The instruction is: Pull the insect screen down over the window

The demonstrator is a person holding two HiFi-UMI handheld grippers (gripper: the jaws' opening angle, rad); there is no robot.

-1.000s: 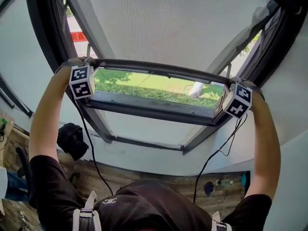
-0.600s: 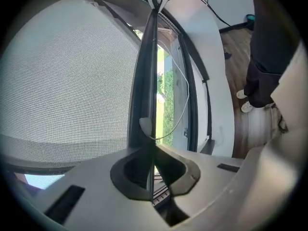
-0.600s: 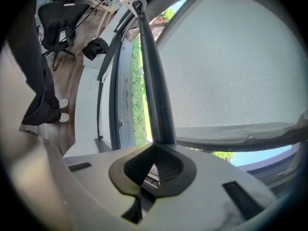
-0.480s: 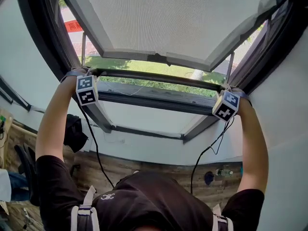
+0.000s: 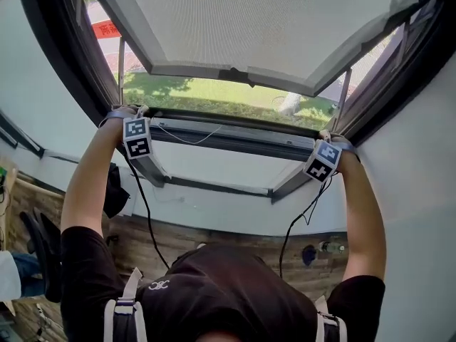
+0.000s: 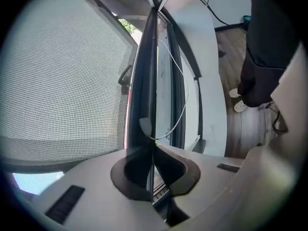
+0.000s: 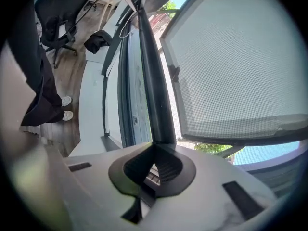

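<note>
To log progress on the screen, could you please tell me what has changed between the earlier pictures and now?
The bar has come down with the left claw and right claw, almost to the lower frame; the grass that showed under it now shows above it. As before, both claws stay shut on the bar's ends.

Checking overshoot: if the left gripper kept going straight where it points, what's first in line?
The screen's pull bar: the left gripper has its tongs shut on it, so contact is immediate. Past the bar, the dark window frame looks next, though depth is unclear.
</note>
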